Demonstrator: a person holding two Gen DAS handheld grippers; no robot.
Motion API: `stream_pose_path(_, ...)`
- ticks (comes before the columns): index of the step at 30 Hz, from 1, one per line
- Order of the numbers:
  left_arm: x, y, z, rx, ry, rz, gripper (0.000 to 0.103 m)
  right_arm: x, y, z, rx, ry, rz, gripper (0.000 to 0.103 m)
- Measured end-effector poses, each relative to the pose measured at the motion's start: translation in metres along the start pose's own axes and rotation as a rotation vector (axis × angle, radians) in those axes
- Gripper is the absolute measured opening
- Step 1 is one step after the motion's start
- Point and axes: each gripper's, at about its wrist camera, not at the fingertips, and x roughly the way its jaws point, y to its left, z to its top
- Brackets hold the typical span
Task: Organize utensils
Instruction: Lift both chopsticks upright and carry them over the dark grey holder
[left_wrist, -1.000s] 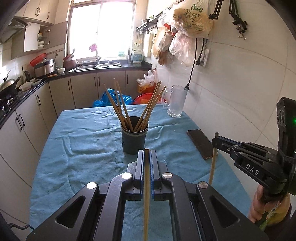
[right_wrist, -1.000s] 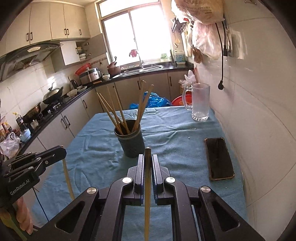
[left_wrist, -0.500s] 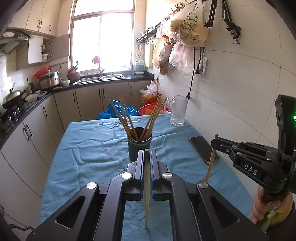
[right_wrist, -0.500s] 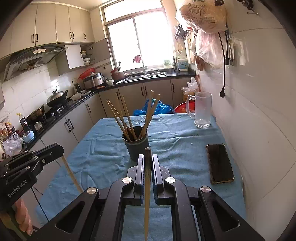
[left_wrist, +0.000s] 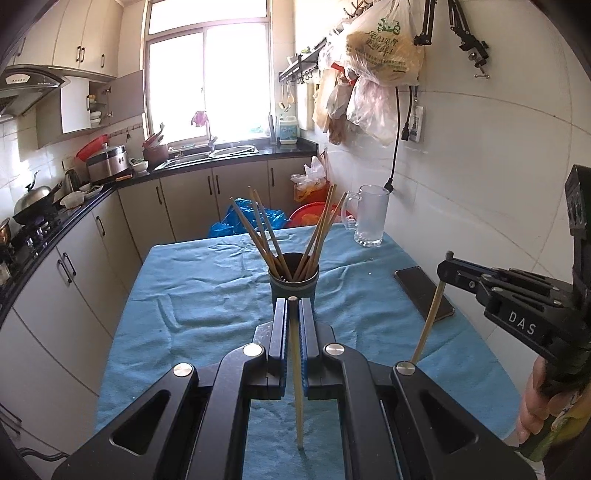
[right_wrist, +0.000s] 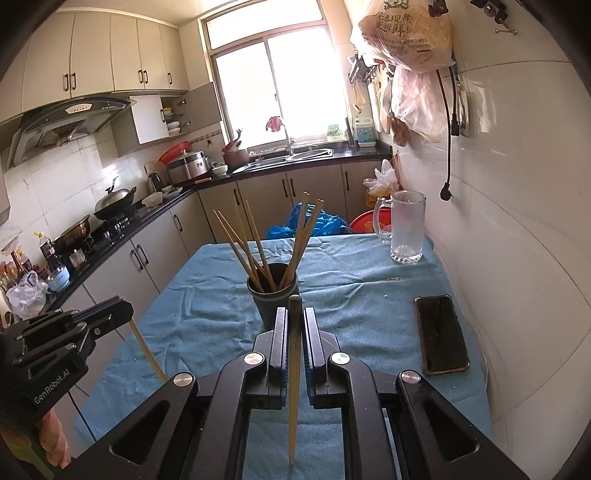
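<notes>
A dark cup with several wooden chopsticks standing in it sits mid-table on the blue cloth. My left gripper is shut on one chopstick, held upright with its tip hanging below, short of the cup and above the table. My right gripper is shut on another chopstick, held the same way near the cup. Each gripper shows in the other's view: the right with its chopstick, the left with its chopstick.
A glass mug stands at the table's far right by the tiled wall. A black phone lies at the right edge. The blue cloth covers the table. Kitchen counters run along the left and back.
Both grippers have risen and drawn back from the cup, each still holding its chopstick. The cup now looks smaller and farther off.
</notes>
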Motion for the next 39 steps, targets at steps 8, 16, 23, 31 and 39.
stream_pose_path(8, 0.014, 0.003, 0.009, 0.011, 0.024, 0.011, 0.005, 0.006, 0.001, 0.008, 0.008, -0.006, 0.005, 0.008)
stream_pose_path(16, 0.024, 0.007, 0.018, 0.008, 0.035, -0.003, 0.005, 0.014, -0.001, 0.021, 0.021, -0.019, 0.01, 0.008)
stream_pose_path(23, 0.033, 0.011, 0.023, 0.01, 0.045, -0.008, 0.005, 0.026, -0.002, 0.029, 0.036, -0.02, 0.021, 0.008)
stream_pose_path(31, 0.031, 0.019, 0.031, -0.009, 0.035, -0.05, 0.005, 0.035, -0.006, 0.038, 0.06, -0.029, 0.024, 0.008)
stream_pose_path(39, 0.01, 0.037, 0.067, -0.072, -0.046, -0.128, 0.005, 0.035, -0.004, 0.061, 0.067, -0.078, 0.026, 0.008)
